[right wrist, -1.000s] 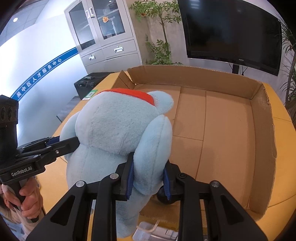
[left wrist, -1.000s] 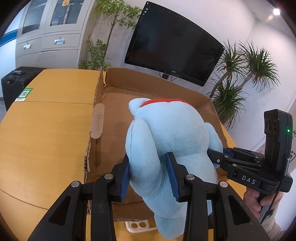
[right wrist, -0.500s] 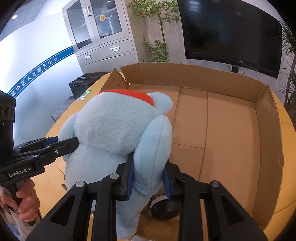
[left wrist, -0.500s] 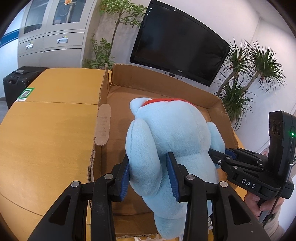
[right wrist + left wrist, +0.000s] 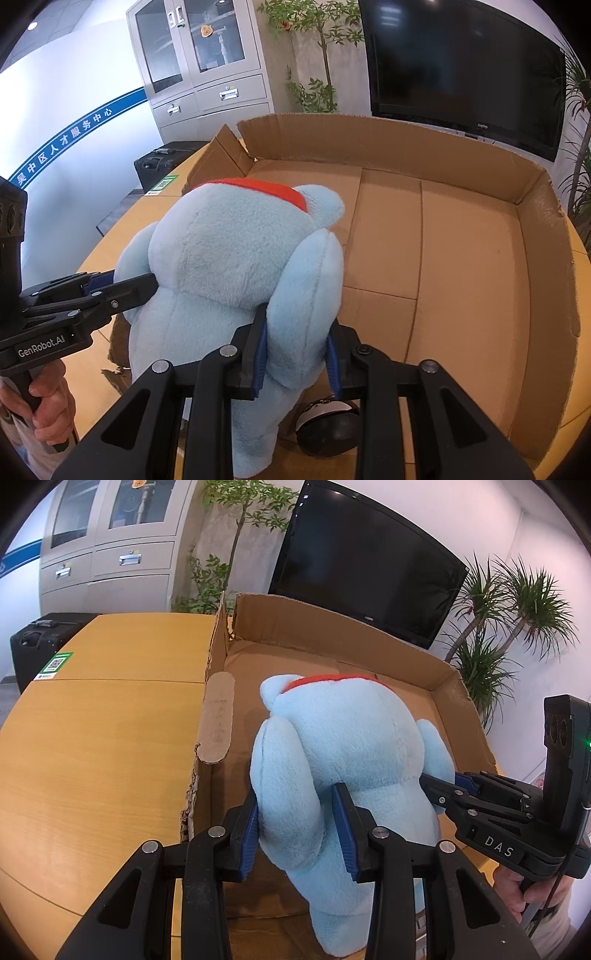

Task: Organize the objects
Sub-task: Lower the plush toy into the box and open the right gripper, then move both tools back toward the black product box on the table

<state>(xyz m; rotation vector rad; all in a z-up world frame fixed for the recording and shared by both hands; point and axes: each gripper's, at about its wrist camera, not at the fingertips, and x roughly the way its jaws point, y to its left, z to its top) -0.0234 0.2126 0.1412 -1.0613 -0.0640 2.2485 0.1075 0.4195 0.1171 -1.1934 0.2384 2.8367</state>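
From the left wrist view, the left gripper (image 5: 295,827) pinches one soft limb of the blue plush toy (image 5: 351,746); both blue pads press into the fur, so the fingers are closed on it. The toy hangs just ahead of the fingertips, its body over the open cardboard box (image 5: 369,642), whose near wall passes beneath the fingers. The wooden table (image 5: 103,738) spreads out to the left of the fingers. To the right of them, the right gripper (image 5: 439,786) reaches in and grips the toy's far side.

From the right wrist view, the right gripper (image 5: 295,350) likewise clamps another limb of the plush toy (image 5: 229,258), fingers narrowed on the fabric. The box floor (image 5: 461,258) lies bare ahead and to the right of the fingertips. A small round black-and-white object (image 5: 325,421) sits low in the box, just below the right finger. The left gripper (image 5: 122,284) holds the toy from the left.

The step in hand seems to be carrying the toy over the box for placing. Next, both grippers likely need to lower together toward the bare floor ahead, away from the round object, then open at about the same time.
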